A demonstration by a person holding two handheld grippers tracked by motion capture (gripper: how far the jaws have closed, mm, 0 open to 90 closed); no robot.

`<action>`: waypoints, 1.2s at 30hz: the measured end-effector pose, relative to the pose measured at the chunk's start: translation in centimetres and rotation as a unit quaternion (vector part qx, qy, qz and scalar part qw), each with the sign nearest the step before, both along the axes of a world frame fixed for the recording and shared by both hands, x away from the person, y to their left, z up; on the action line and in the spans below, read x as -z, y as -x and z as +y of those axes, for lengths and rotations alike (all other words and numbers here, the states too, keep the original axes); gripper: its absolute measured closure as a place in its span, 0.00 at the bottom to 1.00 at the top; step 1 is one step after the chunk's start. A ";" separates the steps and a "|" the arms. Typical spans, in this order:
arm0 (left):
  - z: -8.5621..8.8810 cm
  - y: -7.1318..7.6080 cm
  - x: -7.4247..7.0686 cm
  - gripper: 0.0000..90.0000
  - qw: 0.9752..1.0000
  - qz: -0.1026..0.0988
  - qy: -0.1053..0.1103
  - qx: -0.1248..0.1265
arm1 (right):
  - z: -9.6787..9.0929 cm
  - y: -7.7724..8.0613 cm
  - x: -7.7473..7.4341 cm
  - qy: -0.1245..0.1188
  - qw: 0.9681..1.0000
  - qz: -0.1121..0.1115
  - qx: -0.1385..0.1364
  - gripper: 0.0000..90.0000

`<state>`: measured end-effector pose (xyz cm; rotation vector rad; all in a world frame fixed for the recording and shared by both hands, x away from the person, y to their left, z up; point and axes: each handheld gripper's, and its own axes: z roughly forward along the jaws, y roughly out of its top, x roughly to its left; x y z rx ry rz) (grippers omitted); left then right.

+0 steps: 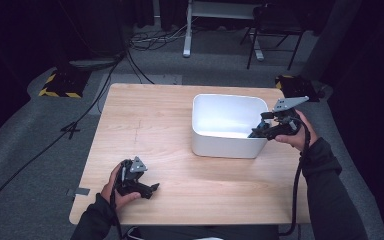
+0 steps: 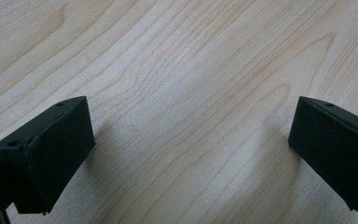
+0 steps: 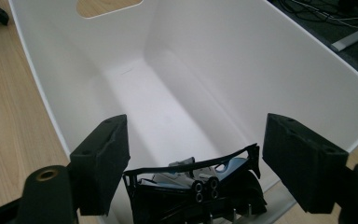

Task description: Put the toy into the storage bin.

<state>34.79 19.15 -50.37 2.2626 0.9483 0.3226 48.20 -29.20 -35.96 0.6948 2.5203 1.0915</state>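
Observation:
A white plastic bin (image 1: 223, 146) stands on the right half of the wooden table (image 1: 150, 120). My right gripper (image 1: 256, 133) hangs over the bin's near right corner. In the right gripper view its jaws (image 3: 196, 149) are open and wide apart above the bin's (image 3: 261, 60) inside. A black plastic part with blue bits (image 3: 191, 191) lies at the bin's near end, just below and between the jaws. My left gripper (image 1: 152, 188) sits at the table's front left. It is open (image 2: 191, 144) over bare wood (image 2: 182, 56) with nothing between its fingers.
A cut-out handle (image 3: 107, 7) shows in the bin's far wall. Cables (image 1: 95, 100) run over the grey floor at left. A black chair (image 1: 275, 30) and a white desk leg (image 1: 187, 30) stand beyond the table. Yellow-black striped bases (image 1: 60, 85) sit on the floor.

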 end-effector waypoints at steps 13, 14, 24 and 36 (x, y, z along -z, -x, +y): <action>0.0 0.0 0.0 0.00 1.000 0.000 0.000 0.000 | -0.4 0.4 -0.6 -0.017 1.000 -0.015 -0.001 0.26; 0.0 0.0 0.0 0.00 1.000 0.000 0.000 0.000 | -0.4 0.5 -0.7 -0.016 1.000 -0.016 0.002 0.26; 0.0 0.0 0.0 0.00 1.000 -0.001 0.000 0.000 | -0.3 0.7 -0.9 -0.015 1.000 -0.023 0.006 0.25; 0.0 0.0 0.0 0.00 1.000 -0.001 0.000 0.000 | -0.2 1.5 -1.5 -0.018 0.999 -0.048 0.017 0.25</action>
